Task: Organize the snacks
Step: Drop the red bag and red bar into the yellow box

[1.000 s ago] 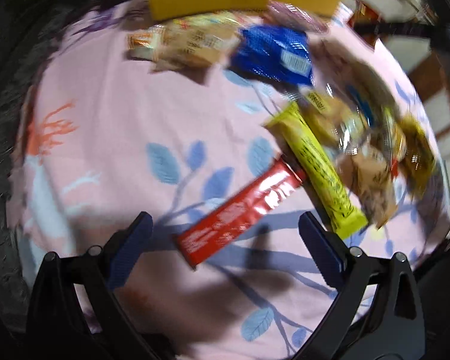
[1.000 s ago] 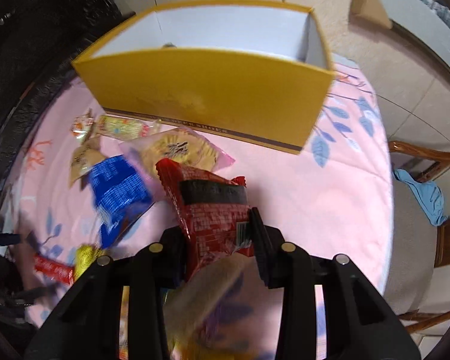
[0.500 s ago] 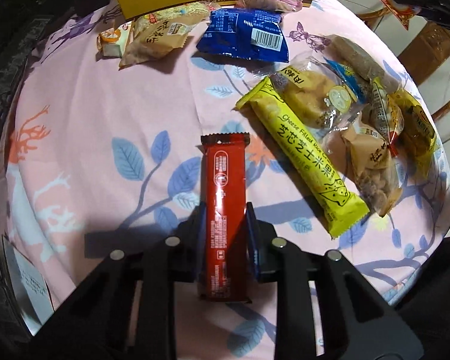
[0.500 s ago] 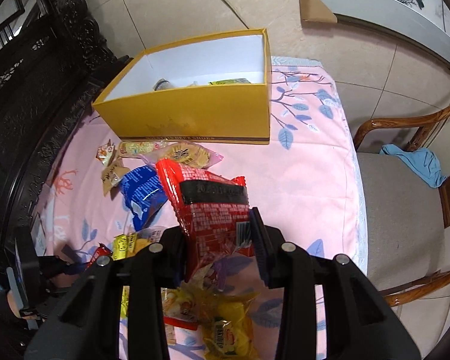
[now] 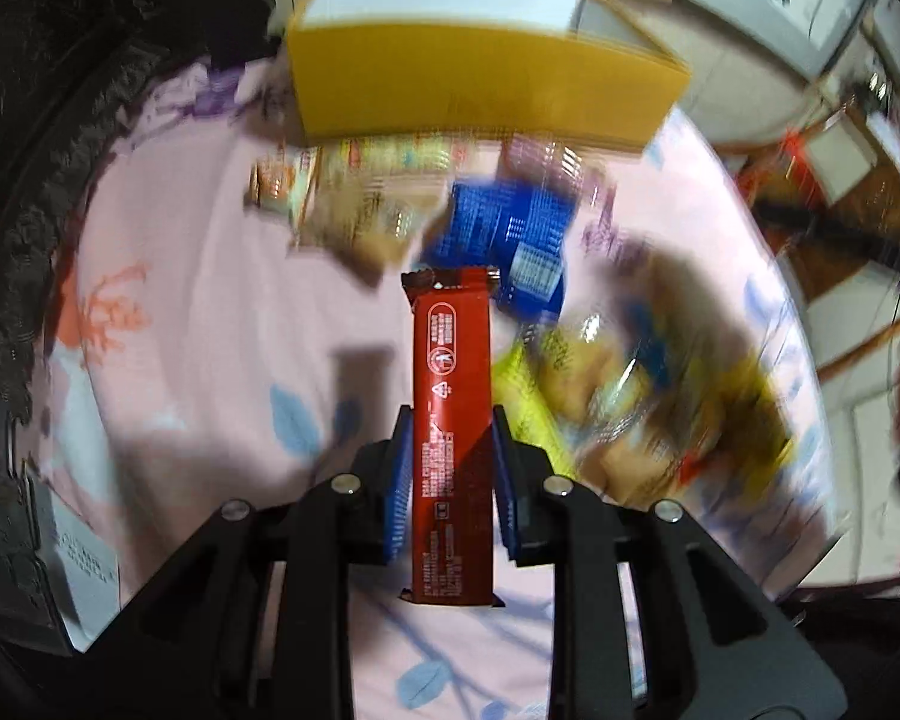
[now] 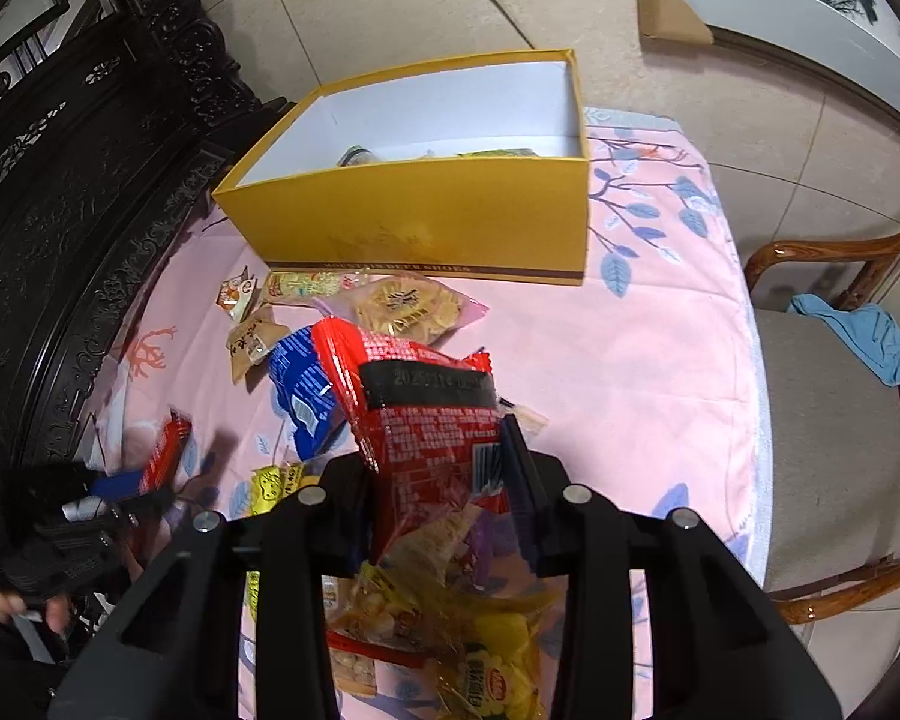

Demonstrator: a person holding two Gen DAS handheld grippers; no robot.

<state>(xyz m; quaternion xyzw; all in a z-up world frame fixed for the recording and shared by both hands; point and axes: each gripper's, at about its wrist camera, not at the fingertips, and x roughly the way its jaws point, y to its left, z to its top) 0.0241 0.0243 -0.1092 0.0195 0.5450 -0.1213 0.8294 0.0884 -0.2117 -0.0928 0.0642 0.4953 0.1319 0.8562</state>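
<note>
Two tools, left tool point(image 5: 452, 438) gripping red bar point(image 5: 450, 360)

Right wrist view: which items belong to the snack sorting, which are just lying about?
Job:
- yellow box
- red snack bag, held in right hand-held gripper
- red bar, held in left hand-held gripper
- blue packet
- round cracker pack

Lying about:
- blue cloth on wooden chair
- cardboard piece

red bar point(image 5: 451, 396): glossy foil | box point(image 6: 426, 222): matt card | tablecloth point(image 6: 618, 360): soft cloth
</note>
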